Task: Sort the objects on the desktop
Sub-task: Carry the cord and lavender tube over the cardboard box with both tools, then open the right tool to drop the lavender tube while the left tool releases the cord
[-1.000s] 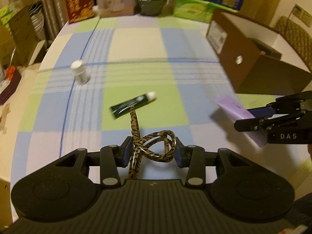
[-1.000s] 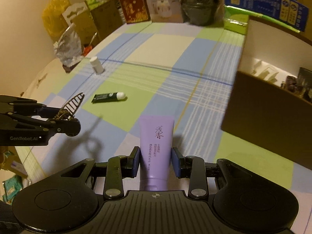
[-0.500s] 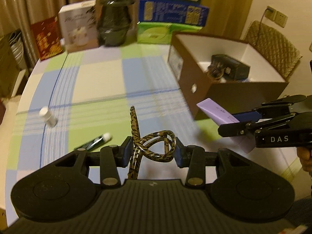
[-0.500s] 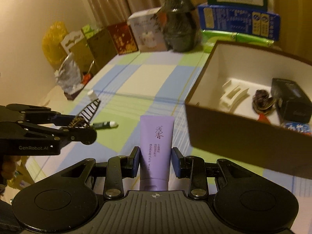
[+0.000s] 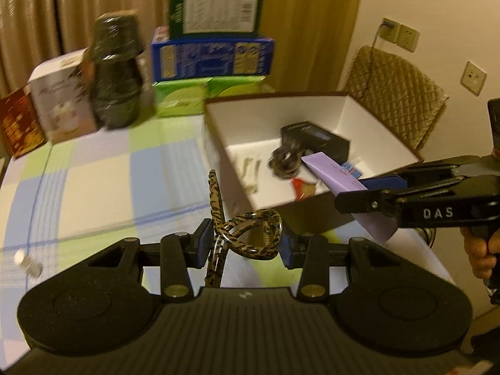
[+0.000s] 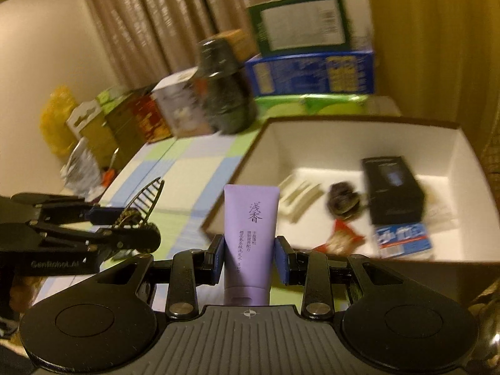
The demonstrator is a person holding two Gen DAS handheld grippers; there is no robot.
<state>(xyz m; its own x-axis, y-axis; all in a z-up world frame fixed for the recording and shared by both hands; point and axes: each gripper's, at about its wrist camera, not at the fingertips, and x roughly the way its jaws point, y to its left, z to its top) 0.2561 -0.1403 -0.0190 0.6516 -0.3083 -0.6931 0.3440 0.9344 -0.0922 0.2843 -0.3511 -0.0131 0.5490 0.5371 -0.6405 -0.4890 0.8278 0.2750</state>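
Observation:
My left gripper (image 5: pixel 243 243) is shut on a leopard-print hair clip (image 5: pixel 247 234), which hangs above the checked tablecloth (image 5: pixel 103 187) just left of the box. The right gripper (image 6: pixel 250 261) is shut on a purple tube (image 6: pixel 250 218) that stands upright between its pads at the near rim of the brown box (image 6: pixel 343 137). In the left wrist view the right gripper (image 5: pixel 359 193) reaches in from the right, with the purple tube (image 5: pixel 331 172) tilted over the brown box (image 5: pixel 359 115). The right wrist view shows the left gripper (image 6: pixel 137 228) and the hair clip (image 6: pixel 143 200) at the left.
Inside the box lie a black carton (image 6: pixel 392 187), a dark hair tie (image 6: pixel 342 200), a white clip (image 6: pixel 298 193), a red wrapper (image 6: pixel 340 237) and a blue pack (image 6: pixel 403 239). A small white bottle (image 5: pixel 26 261) lies at the table's left. Stacked cartons (image 5: pixel 212 56) and a dark jar (image 5: pixel 115 78) line the back; a chair (image 5: pixel 393 93) stands behind the box.
Both grippers have risen and swung toward the brown box, each keeping its load. The box's inside has come into view, and the green tube on the cloth has dropped out of sight.

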